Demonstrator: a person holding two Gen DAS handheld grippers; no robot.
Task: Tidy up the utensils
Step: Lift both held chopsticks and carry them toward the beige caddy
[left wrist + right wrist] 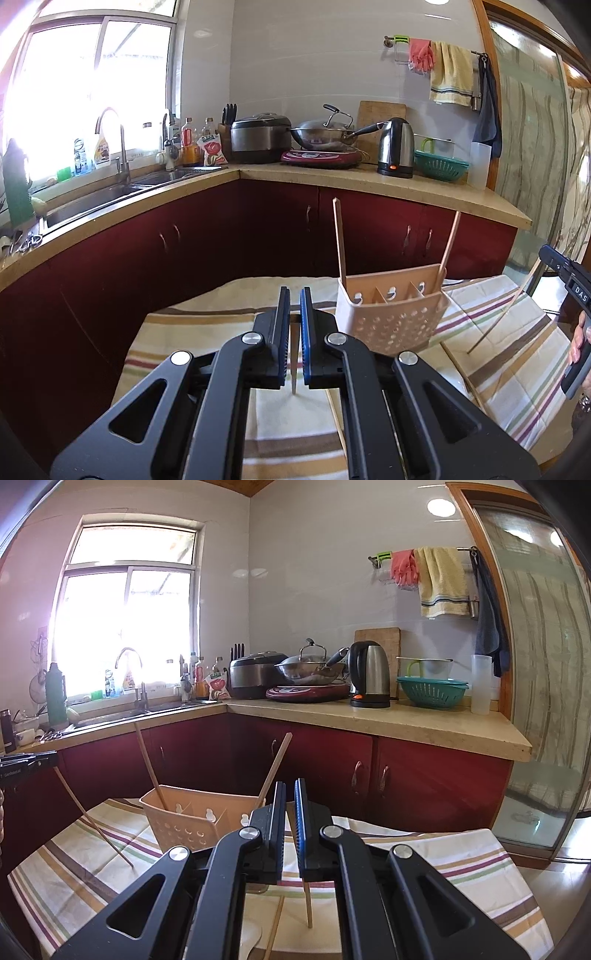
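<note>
A peach perforated utensil holder [391, 317] stands on a striped cloth [192, 332] and holds two wooden chopsticks [339, 240]. It also shows in the right wrist view [188, 821]. My left gripper [294, 295] is shut on a chopstick [294, 362] that hangs point down. My right gripper [290, 794] is shut on another chopstick [307, 904], also pointing down. In the left wrist view the right gripper [569, 284] appears at the right edge with its chopstick [498, 317] slanting down. The left gripper [26, 764] shows at the right view's left edge with its chopstick [96, 823].
More chopsticks [275, 928] lie on the cloth near me. Behind is a red-cabinet counter [332, 173] with a sink [110, 192], rice cooker [258, 138], wok [325, 134], kettle [395, 147] and green colander [441, 164]. A glass door [546, 701] is at right.
</note>
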